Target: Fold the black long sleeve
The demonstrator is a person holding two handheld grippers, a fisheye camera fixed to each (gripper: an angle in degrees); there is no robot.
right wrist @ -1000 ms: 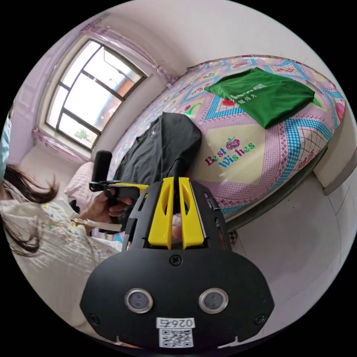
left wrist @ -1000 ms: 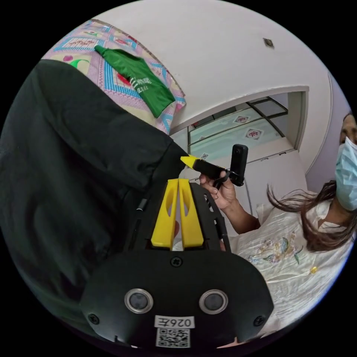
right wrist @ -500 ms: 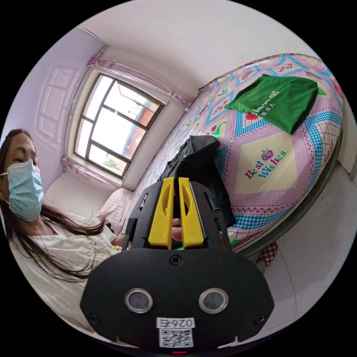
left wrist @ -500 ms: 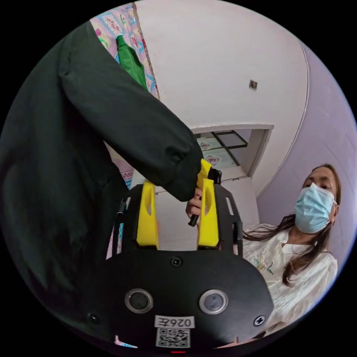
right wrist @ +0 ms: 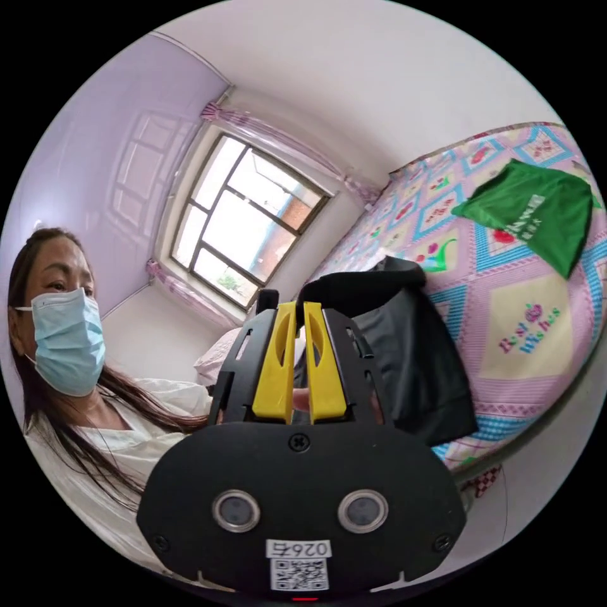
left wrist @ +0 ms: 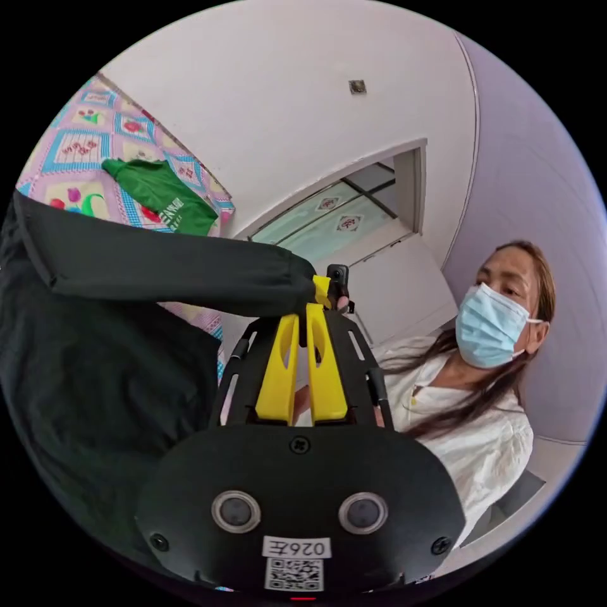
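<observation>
The black long sleeve (left wrist: 107, 367) hangs at the left of the left gripper view, one sleeve stretched across to its cuff (left wrist: 288, 288). My left gripper (left wrist: 302, 311) is shut on that cuff. The right gripper's yellow tip (left wrist: 321, 289) sits just beyond, almost touching it. In the right gripper view the black long sleeve (right wrist: 420, 367) drapes over the bed's edge, and a sleeve arcs up from it. My right gripper (right wrist: 292, 310) is shut on that sleeve's end.
A folded green shirt (left wrist: 165, 197) (right wrist: 537, 208) lies on the patterned bed (left wrist: 69, 142) (right wrist: 525, 344). A masked person (left wrist: 499, 329) (right wrist: 63, 344) stands close behind both grippers. A window (right wrist: 243, 221) and a doorway (left wrist: 344, 212) are in the walls.
The left gripper stood open around the cuff half a second ago and has now shut on it. The right gripper stayed shut on the sleeve. Both cameras swung upward.
</observation>
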